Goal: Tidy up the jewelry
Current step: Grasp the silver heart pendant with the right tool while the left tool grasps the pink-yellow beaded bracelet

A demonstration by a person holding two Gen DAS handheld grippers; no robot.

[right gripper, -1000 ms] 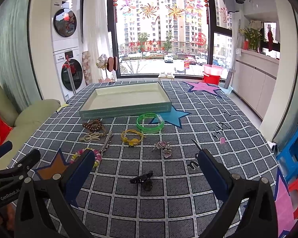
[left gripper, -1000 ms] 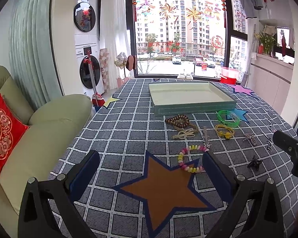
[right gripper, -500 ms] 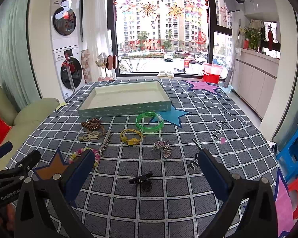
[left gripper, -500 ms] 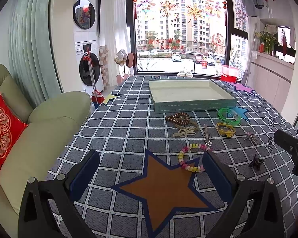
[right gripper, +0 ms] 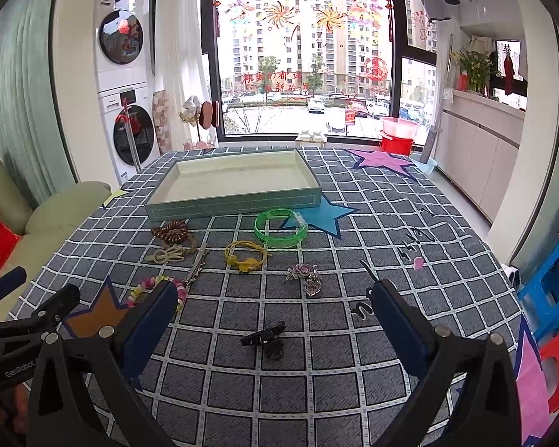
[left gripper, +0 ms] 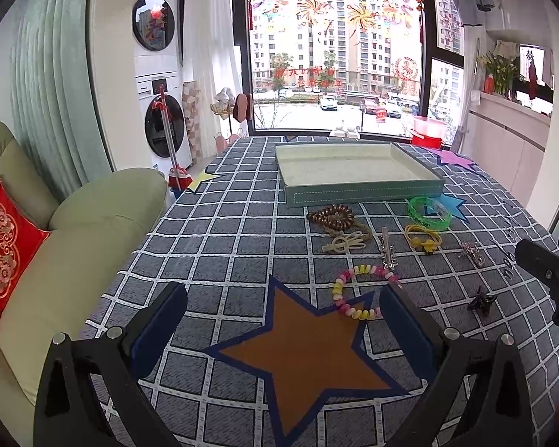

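A teal tray (left gripper: 361, 190) (right gripper: 234, 205) with a cream inside stands empty at the far side of the checked cloth. In front of it lie a brown bead bracelet (left gripper: 331, 216), a green bangle (right gripper: 280, 228), a yellow hair tie (right gripper: 244, 255), a cream hair tie (left gripper: 343, 244), a silver clip (left gripper: 387, 247), a pastel bead bracelet (left gripper: 354, 292), a pink brooch (right gripper: 305, 273) and a black claw clip (right gripper: 264, 337). My left gripper (left gripper: 283, 322) is open, just short of the pastel bracelet. My right gripper (right gripper: 274, 320) is open, with the claw clip between its fingers' line.
A green sofa (left gripper: 74, 231) with a red cushion (left gripper: 3, 249) borders the table's left edge. Small hairpins (right gripper: 413, 240) lie at the right of the cloth. Blue and red stools (right gripper: 551, 298) stand by the right edge. A window lies beyond the far edge.
Both grippers have stayed open and nearly still. The views have shifted only slightly; no jewelry has moved.
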